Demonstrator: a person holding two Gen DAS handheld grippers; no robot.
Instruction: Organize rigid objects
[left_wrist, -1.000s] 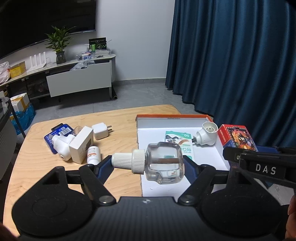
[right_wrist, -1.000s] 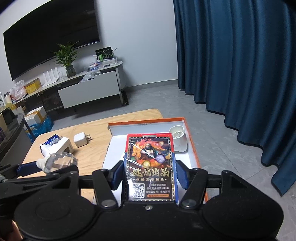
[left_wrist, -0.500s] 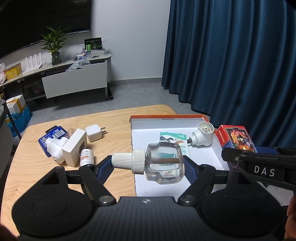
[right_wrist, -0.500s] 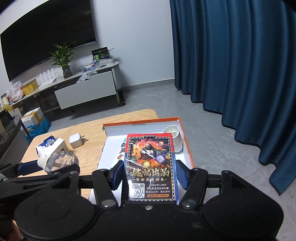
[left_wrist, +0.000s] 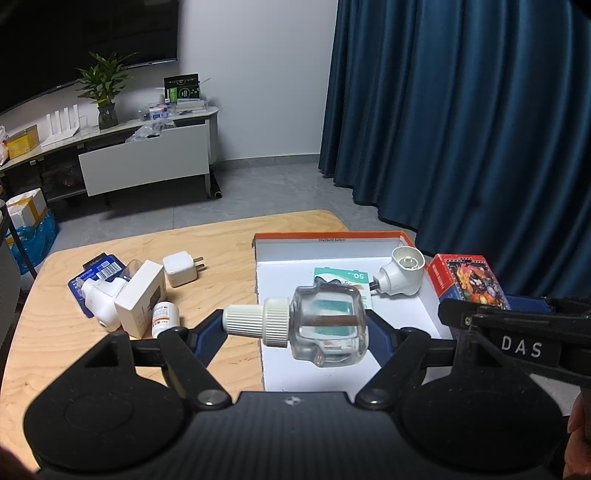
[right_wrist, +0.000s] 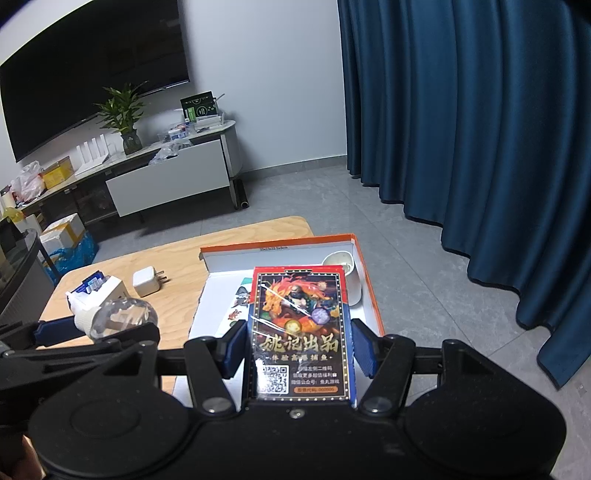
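My left gripper (left_wrist: 295, 332) is shut on a clear glass bottle (left_wrist: 328, 325) with a white ribbed cap. The bottle lies sideways between the blue pads, in the air over the near left part of the orange-rimmed white box (left_wrist: 332, 236). My right gripper (right_wrist: 299, 347) is shut on a red and black card box (right_wrist: 299, 317), held flat over the same box (right_wrist: 277, 245). In the left wrist view the card box (left_wrist: 465, 280) hangs at the tray's right edge. Inside the box lie a white plug-in device (left_wrist: 400, 273) and a green leaflet (left_wrist: 343, 275).
On the wooden table (left_wrist: 221, 240), left of the box, lie a white charger (left_wrist: 179, 267), a white carton (left_wrist: 142, 297), a small labelled bottle (left_wrist: 164, 319), another white plug-in device (left_wrist: 101, 301) and a blue packet (left_wrist: 92, 273). A blue curtain (left_wrist: 461, 129) hangs to the right.
The table and box slide slightly left in both views. Both grips stay as they were.
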